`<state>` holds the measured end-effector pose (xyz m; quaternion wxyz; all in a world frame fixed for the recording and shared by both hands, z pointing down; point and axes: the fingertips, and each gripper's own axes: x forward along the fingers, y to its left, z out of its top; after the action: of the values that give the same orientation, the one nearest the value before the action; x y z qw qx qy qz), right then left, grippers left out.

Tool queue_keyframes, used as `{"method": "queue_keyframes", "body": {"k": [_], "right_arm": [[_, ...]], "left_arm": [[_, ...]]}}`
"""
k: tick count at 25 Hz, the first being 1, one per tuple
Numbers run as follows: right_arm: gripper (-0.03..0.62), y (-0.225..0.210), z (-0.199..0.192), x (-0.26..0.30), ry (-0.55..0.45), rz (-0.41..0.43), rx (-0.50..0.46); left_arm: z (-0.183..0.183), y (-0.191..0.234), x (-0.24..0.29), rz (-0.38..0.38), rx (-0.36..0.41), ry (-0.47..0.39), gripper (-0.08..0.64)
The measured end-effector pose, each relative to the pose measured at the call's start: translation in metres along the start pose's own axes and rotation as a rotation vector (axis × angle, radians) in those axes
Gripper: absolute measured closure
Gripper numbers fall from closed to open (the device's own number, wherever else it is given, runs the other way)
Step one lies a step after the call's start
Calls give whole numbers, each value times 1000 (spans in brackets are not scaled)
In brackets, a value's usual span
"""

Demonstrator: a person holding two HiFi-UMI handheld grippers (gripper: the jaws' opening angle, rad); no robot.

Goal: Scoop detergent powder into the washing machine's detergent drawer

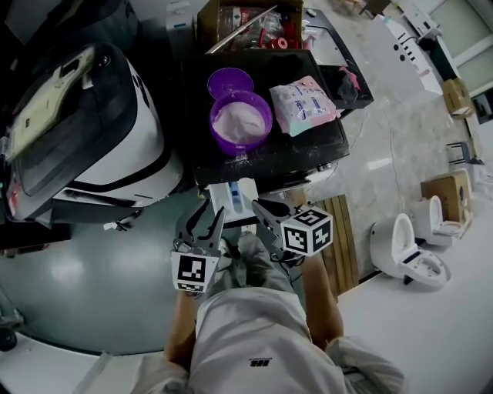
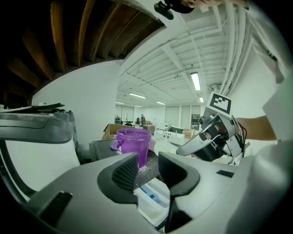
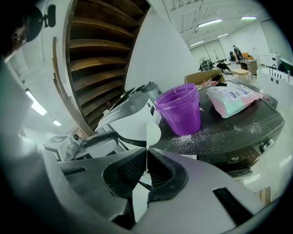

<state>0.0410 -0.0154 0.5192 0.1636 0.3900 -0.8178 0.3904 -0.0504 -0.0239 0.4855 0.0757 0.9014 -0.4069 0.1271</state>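
Note:
A purple bucket (image 1: 239,121) holding white powder stands on the black washing machine top (image 1: 308,150), its lid (image 1: 229,80) behind it. The white detergent drawer (image 1: 232,198) is pulled out below the front edge, blue insert showing. My right gripper (image 1: 260,208) hangs just right of the drawer; in the right gripper view this gripper (image 3: 146,171) is shut on the thin handle of a white spoon (image 3: 152,132), with the bucket (image 3: 179,109) beyond. My left gripper (image 1: 212,217) is open and empty over the drawer's left side; between the left gripper's (image 2: 147,169) fingers I see the drawer (image 2: 151,195).
A pink-and-white detergent bag (image 1: 303,104) lies right of the bucket, with spilled powder (image 3: 197,135) around it. A white-topped appliance (image 1: 92,131) stands at the left. A cardboard box (image 1: 246,23) is behind, white toilets (image 1: 408,250) at right, and a wooden pallet (image 1: 343,238) near my legs.

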Motion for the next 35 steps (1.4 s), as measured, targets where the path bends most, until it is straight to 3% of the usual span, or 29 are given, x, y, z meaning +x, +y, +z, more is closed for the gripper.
{"method": "queue_keyframes", "body": {"k": [19,35], "right_arm": [[586,-20,-63,49,78,-5,-5],[586,-45,-100,95,212,-10,-81]], "left_arm": [[-86,9,-3,23,-60,82,416],[-125,16,15,46,-110,132,416]]}}
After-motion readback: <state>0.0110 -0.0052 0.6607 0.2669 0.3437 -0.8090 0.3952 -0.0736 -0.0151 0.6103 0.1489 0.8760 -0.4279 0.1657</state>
